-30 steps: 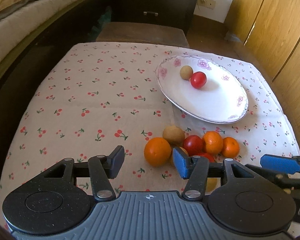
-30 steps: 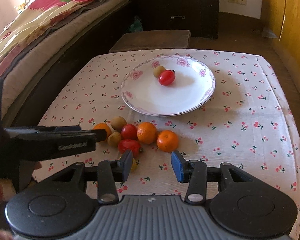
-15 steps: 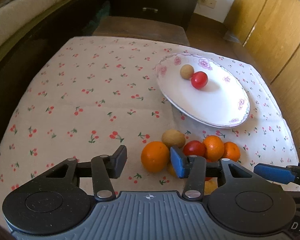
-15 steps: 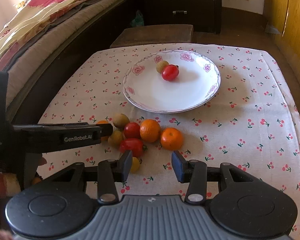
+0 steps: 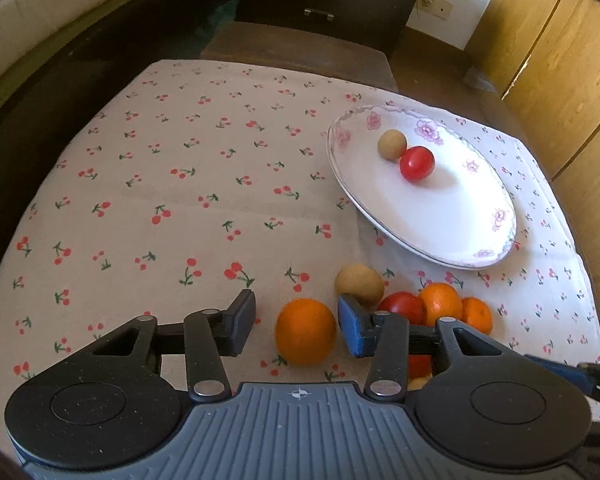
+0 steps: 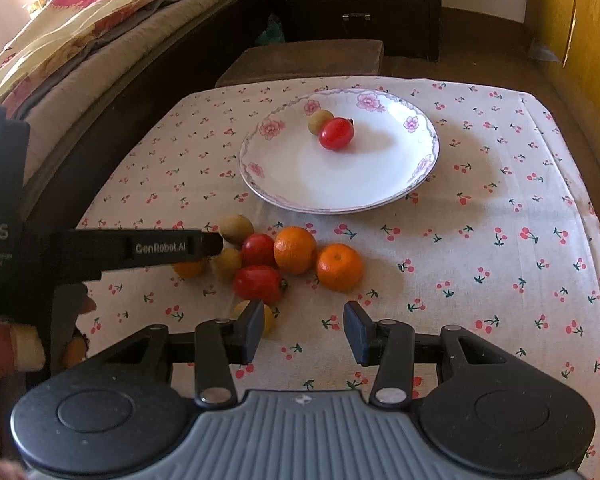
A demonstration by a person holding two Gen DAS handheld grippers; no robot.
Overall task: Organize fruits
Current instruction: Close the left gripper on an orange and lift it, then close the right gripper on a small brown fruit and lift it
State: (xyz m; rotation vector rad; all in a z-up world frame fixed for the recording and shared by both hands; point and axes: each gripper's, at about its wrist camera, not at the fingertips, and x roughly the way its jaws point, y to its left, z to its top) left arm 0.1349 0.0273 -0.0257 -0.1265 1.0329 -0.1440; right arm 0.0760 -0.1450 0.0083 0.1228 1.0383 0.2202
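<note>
A white flowered plate (image 5: 452, 216) (image 6: 372, 184) holds a red tomato (image 5: 417, 163) (image 6: 336, 133) and a small brown fruit (image 5: 392, 143) (image 6: 320, 121). A cluster of oranges, tomatoes and brown fruits lies in front of it on the cherry-print cloth. My left gripper (image 5: 296, 326) is open, its jaws on either side of an orange (image 5: 305, 332), not touching it. It shows from the side in the right wrist view (image 6: 204, 246). My right gripper (image 6: 304, 330) is open and empty, just before an orange (image 6: 339, 267) and a tomato (image 6: 258, 284).
A brown fruit (image 5: 359, 285) and further oranges (image 5: 440, 304) sit right of my left gripper. A dark stool (image 6: 304, 60) stands behind the table, a bed (image 6: 100, 40) at left, wooden cabinets (image 5: 560, 60) at right. A dresser (image 6: 360, 4) is at the back.
My left gripper has moved forward and down so the orange now sits between its open jaws. My right gripper has edged forward toward the fruit cluster.
</note>
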